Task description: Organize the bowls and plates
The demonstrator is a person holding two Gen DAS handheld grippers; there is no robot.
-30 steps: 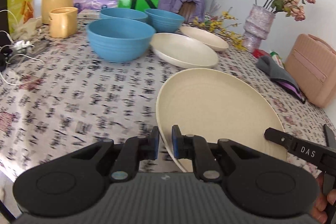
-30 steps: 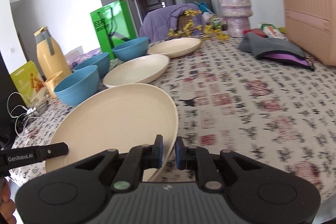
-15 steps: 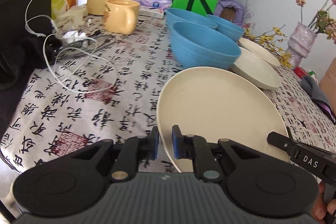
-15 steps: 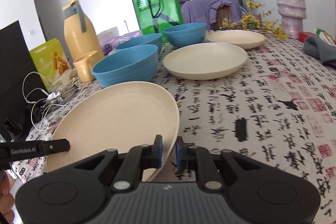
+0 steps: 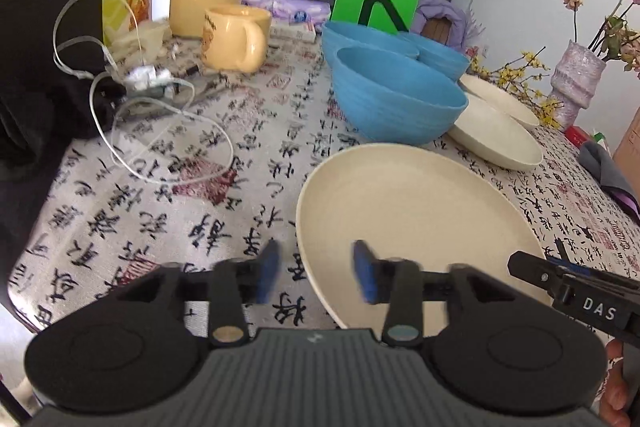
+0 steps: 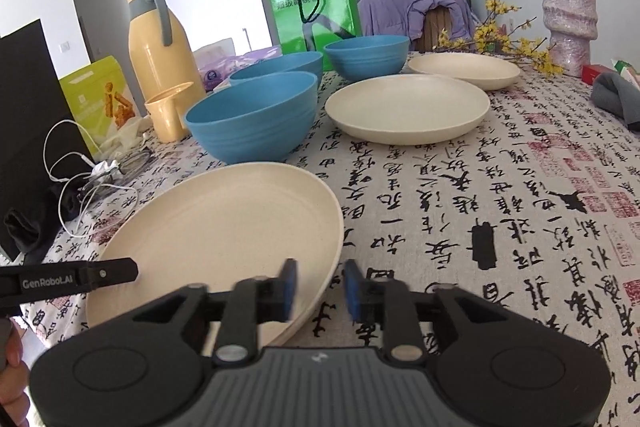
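Both hand-held grippers, left [image 5: 316, 277] and right [image 6: 318, 289], have just opened off the empty cream plate [image 5: 404, 211].

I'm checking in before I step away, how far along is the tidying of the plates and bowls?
Early. Done: the near cream round plate sits flat on the calligraphy tablecloth. In hand: nothing; the left gripper and right gripper have just been opening, their pads off its rim. Left: two more cream plates lie apart, unstacked, and three blue bowls stand separately.
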